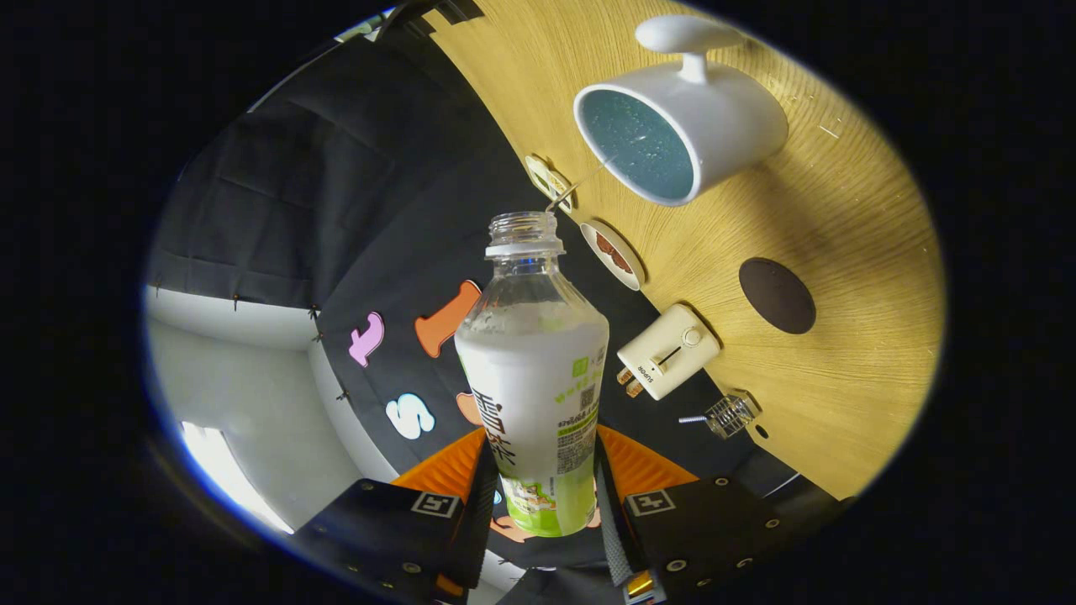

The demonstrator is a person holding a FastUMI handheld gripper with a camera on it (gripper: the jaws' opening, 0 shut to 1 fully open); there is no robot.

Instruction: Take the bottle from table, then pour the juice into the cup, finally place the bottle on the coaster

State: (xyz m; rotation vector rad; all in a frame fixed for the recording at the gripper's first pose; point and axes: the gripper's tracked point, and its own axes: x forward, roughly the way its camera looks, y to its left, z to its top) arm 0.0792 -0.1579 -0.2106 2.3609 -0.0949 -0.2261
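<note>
**Bottle, cup and coaster during the pour**

Clear plastic bottle with a white-and-green label (534,395): uncapped, part-filled with pale juice, clamped between the two fingers of the gripper (542,521), its open neck aimed towards the cup. A thin stream runs from its mouth to the cup's rim.

White ceramic cup with a handle and a blue-green inside (681,134): on the wooden table, beyond the bottle's mouth.

Dark brown round coaster (777,295): flat on the table, bare, near the cup.
</note>
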